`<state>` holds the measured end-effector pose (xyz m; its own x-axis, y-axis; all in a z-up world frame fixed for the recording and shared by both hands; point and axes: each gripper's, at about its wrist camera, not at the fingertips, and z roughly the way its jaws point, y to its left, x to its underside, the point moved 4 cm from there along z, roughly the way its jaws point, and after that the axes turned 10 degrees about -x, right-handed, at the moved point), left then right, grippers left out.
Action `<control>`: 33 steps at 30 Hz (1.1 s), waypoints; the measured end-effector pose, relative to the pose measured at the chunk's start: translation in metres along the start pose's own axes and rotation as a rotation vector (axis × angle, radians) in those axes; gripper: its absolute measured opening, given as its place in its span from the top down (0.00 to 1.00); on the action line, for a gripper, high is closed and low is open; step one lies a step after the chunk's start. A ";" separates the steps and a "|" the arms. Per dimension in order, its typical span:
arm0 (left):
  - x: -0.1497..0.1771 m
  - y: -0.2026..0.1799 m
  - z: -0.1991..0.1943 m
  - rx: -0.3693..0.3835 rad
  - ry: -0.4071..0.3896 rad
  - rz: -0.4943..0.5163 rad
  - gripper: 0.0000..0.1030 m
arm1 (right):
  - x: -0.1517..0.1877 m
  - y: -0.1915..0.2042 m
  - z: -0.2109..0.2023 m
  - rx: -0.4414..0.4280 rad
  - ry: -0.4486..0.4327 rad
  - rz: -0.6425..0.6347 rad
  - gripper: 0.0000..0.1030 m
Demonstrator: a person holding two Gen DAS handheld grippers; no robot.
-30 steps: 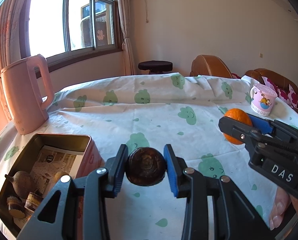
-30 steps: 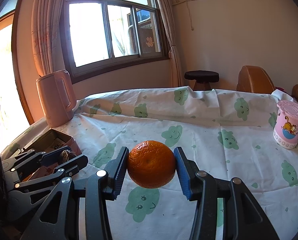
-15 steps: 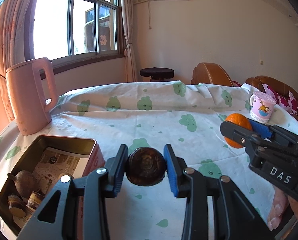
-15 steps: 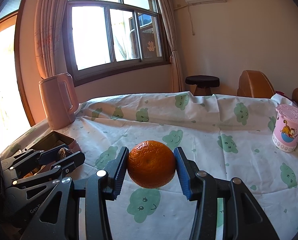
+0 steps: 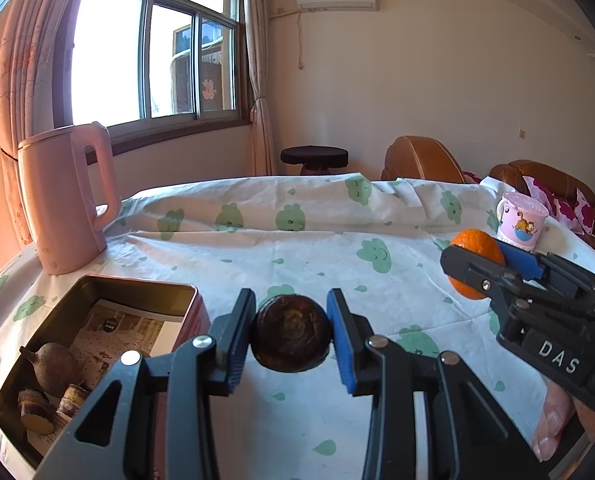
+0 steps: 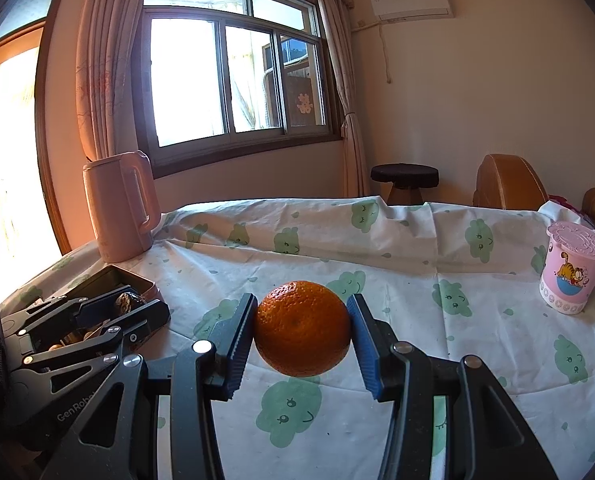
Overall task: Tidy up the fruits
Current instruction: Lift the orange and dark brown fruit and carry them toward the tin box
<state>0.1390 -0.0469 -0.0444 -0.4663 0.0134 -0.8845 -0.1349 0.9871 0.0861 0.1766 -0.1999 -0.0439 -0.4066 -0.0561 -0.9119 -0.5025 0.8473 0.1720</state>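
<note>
Covering table, cloud-print cloth (image 5: 337,240); beyond, window (image 6: 233,80), stool (image 6: 403,174).

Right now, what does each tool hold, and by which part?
The left tool grips a dark brown round fruit by its two sides; the right tool grips an orange by its sides.

One orange (image 6: 302,334), one dark round fruit (image 5: 291,339), one kettle (image 5: 63,200), one mug (image 5: 521,222), one tin (image 5: 137,286).

Wide bare tabletop (image 6: 417,280) ahead, kettle (image 5: 63,200) blocking far left corner, open tin (image 5: 97,320) along left edge, part filled, cup (image 6: 573,268) at far right, two grippers well apart, clear between.
</note>
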 end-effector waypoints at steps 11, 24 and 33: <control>-0.001 0.003 -0.009 -0.003 -0.043 -0.014 0.62 | 0.000 0.002 -0.004 0.003 -0.019 -0.008 0.53; -0.002 0.006 -0.018 -0.020 -0.097 -0.028 0.62 | 0.000 0.014 -0.019 0.012 -0.076 -0.067 0.53; -0.002 0.010 -0.026 -0.043 -0.129 -0.040 0.62 | 0.001 0.017 -0.022 0.026 -0.090 -0.080 0.53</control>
<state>0.1161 -0.0413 -0.0304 -0.3441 -0.0031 -0.9389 -0.1901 0.9795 0.0664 0.1507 -0.1973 -0.0334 -0.2956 -0.0775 -0.9522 -0.5105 0.8553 0.0888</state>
